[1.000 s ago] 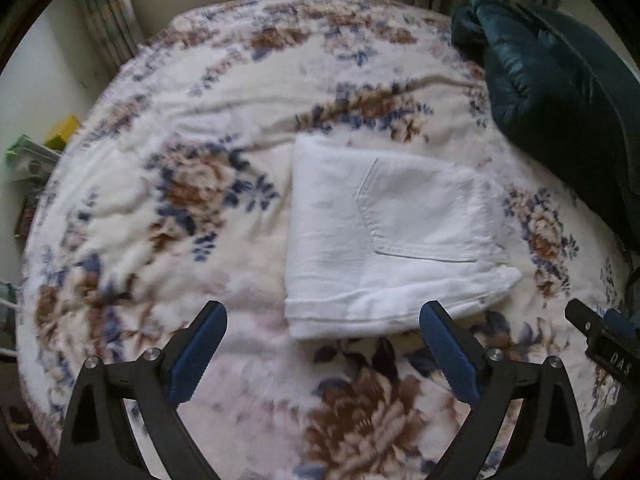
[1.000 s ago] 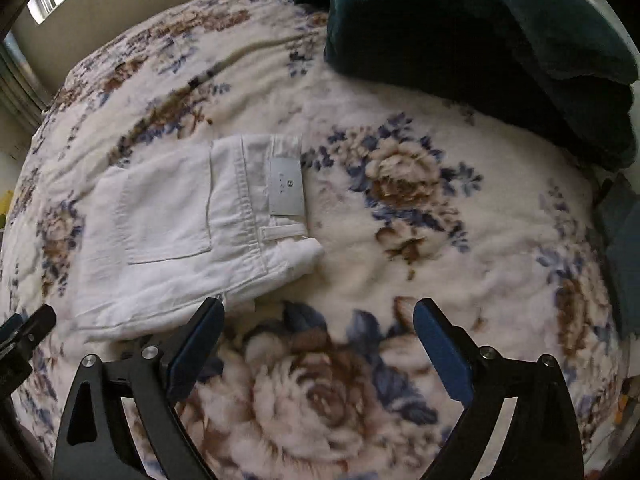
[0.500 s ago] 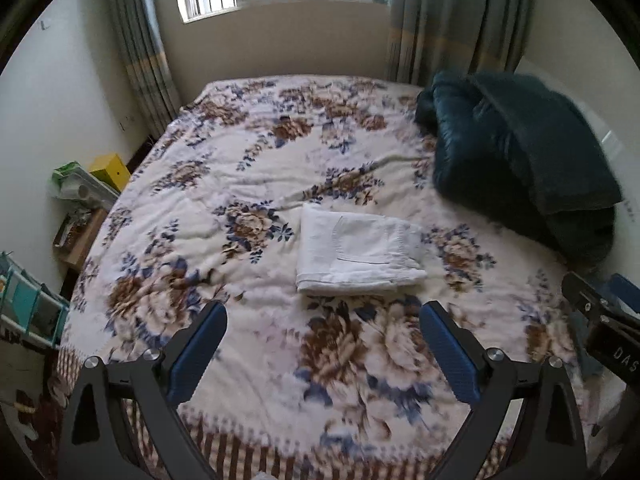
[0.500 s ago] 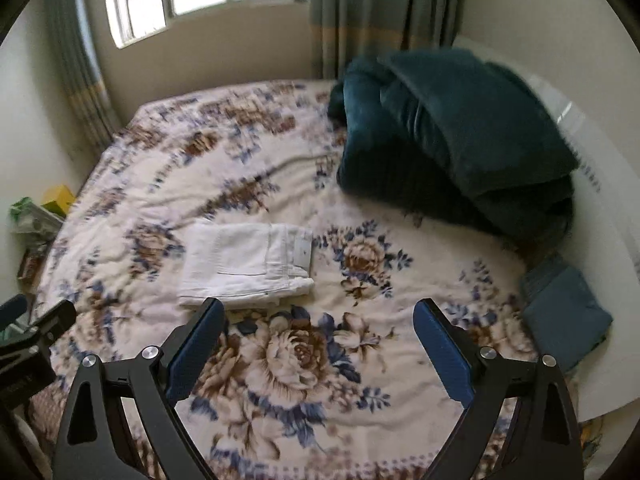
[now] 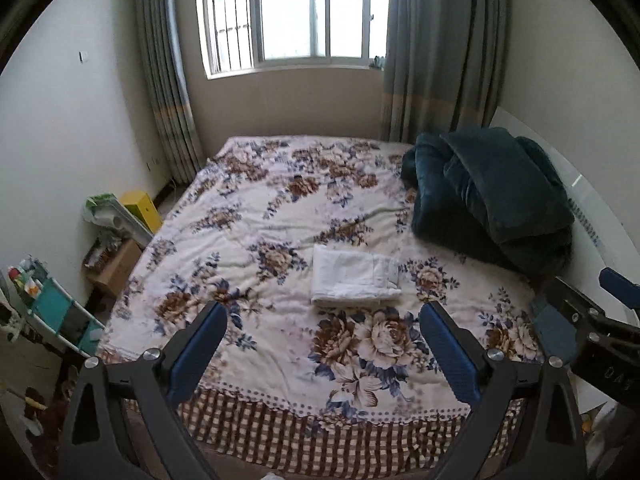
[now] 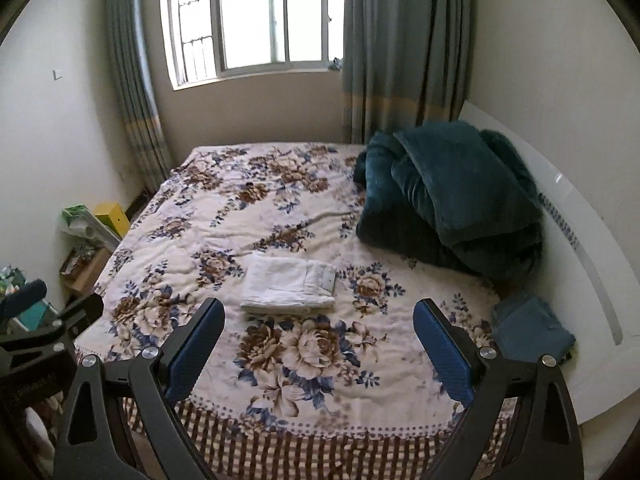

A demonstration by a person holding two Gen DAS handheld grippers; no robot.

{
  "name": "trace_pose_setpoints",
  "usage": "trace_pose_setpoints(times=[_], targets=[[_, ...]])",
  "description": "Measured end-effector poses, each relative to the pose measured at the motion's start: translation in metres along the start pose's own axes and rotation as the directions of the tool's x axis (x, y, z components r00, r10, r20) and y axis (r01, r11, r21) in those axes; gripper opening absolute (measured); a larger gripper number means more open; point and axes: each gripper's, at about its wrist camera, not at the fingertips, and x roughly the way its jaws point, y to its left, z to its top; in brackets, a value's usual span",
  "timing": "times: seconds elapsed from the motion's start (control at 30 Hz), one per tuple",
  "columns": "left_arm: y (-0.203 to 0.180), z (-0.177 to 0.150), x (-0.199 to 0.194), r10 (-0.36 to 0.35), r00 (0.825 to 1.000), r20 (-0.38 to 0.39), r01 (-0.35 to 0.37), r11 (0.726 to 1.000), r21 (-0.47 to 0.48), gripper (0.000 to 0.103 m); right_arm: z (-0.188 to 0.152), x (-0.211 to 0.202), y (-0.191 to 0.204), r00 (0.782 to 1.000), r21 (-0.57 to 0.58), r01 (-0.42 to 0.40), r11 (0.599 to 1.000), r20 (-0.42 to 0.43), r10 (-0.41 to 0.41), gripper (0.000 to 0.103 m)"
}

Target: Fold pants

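The white pants (image 5: 355,281) lie folded into a compact rectangle mid-bed on the floral blanket (image 5: 280,216), well clear of both grippers — left gripper (image 5: 322,348) and right gripper (image 6: 318,344) spread apart, empty — so folding looks finished, leaving nothing but to stop.

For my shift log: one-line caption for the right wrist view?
Folded white pants lie on the floral bedspread; the open right gripper hangs clear, empty.

Both wrist cameras look from beyond the foot of the floral-covered bed (image 5: 248,240) toward the bright curtained window (image 6: 248,20), held well back and high, side by side, sharing the folded white pants (image 5: 354,280) (image 6: 290,282) and the heaped dark teal blanket (image 5: 492,200) (image 6: 452,196).
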Motion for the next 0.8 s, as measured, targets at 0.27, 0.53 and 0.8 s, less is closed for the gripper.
trace_pose_setpoints(times=[0.27,0.53,0.8], targets=[[0.007,-0.006,-0.04,0.013,0.998,0.053,-0.013,1.0,0.005,0.099,-0.002,-0.065,0.009,0.999,-0.003,-0.009,1.0,0.047,0.009,0.097],[0.011,-0.008,-0.04,0.016,0.999,0.042,-0.016,1.0,-0.002,0.103,-0.005,-0.074,0.013,0.999,0.012,-0.043,0.999,0.021,0.043,0.097],[0.011,-0.005,-0.006,0.039,0.999,0.03,-0.038,0.999,-0.013,0.103,0.01,-0.042,0.01,0.999,0.012,-0.001,1.0,0.05,0.0,0.101]])
